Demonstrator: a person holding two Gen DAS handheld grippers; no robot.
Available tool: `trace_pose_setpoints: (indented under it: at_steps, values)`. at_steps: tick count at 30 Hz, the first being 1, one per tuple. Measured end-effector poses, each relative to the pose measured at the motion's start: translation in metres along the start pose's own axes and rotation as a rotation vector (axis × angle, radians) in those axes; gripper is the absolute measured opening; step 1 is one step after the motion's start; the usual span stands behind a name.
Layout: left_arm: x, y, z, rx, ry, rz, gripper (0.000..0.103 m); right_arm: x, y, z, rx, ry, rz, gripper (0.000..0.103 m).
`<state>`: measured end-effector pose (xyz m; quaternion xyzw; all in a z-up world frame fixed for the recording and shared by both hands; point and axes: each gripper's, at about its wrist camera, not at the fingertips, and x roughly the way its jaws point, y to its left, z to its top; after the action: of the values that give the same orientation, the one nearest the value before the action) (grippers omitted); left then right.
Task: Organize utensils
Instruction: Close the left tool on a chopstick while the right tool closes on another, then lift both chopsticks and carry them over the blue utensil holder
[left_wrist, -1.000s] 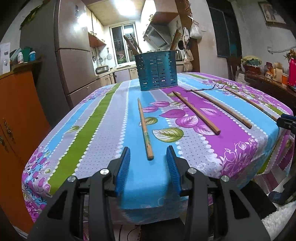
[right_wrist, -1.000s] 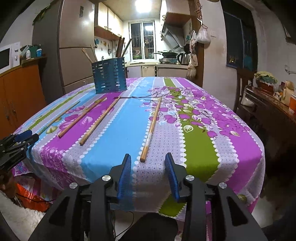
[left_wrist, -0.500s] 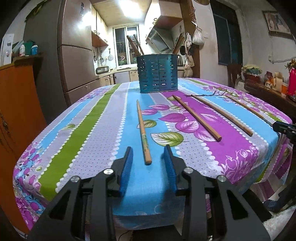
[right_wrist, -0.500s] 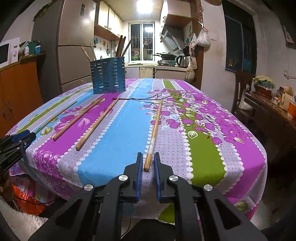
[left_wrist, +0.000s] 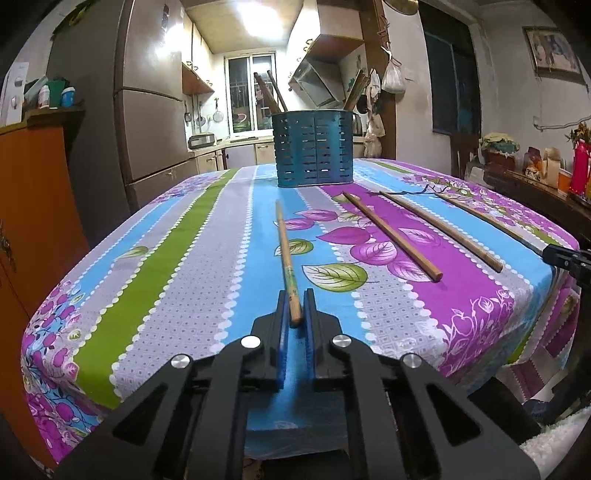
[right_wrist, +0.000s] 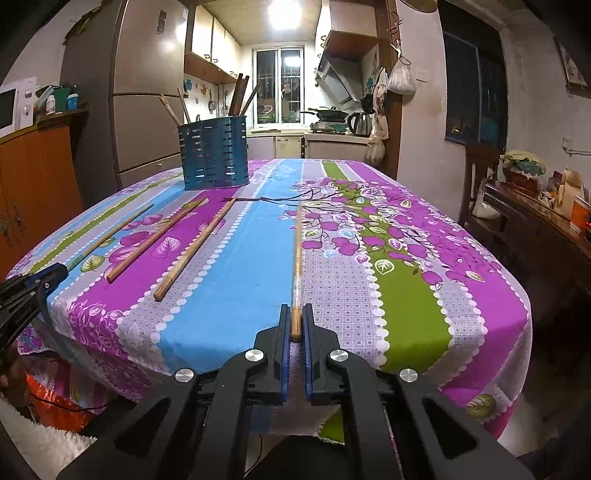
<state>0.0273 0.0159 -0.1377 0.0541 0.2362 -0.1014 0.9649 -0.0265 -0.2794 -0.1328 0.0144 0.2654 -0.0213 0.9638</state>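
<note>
Left gripper (left_wrist: 295, 308) clamps one chopstick (left_wrist: 285, 254), right gripper (right_wrist: 294, 323) another (right_wrist: 297, 258), both bound for the holder (left_wrist: 313, 147).

Table under striped floral cloth (left_wrist: 177, 258): four chopsticks (left_wrist: 388, 232), blue slotted holder (left_wrist: 313, 155).

bright ceiling light (left_wrist: 255, 27) glare | dim room corners | fisheye edges bent, vignetted

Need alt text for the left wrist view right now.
The left tool is shut on the near end of a chopstick lying on the floral tablecloth. Further chopsticks lie to its right, before a blue utensil holder.
</note>
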Motion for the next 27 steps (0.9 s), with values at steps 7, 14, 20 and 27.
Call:
trace_pose_setpoints:
  at_steps: [7, 14, 20, 27]
  values:
    - [-0.006, 0.007, 0.010, -0.024, -0.009, 0.000, 0.005, -0.008, -0.002, 0.004, -0.004, -0.022, -0.011, 0.007]
    - [-0.020, 0.010, 0.026, -0.017, -0.056, -0.004, 0.005, -0.022, -0.002, 0.017, -0.046, -0.072, -0.037, 0.007]
    - [-0.027, 0.011, 0.040, -0.021, -0.092, -0.011, 0.005, -0.034, -0.004, 0.032, -0.057, -0.117, -0.040, 0.007]
    - [-0.033, 0.014, 0.062, -0.030, -0.119, -0.016, 0.005, -0.050, -0.009, 0.067, -0.064, -0.200, -0.005, 0.007]
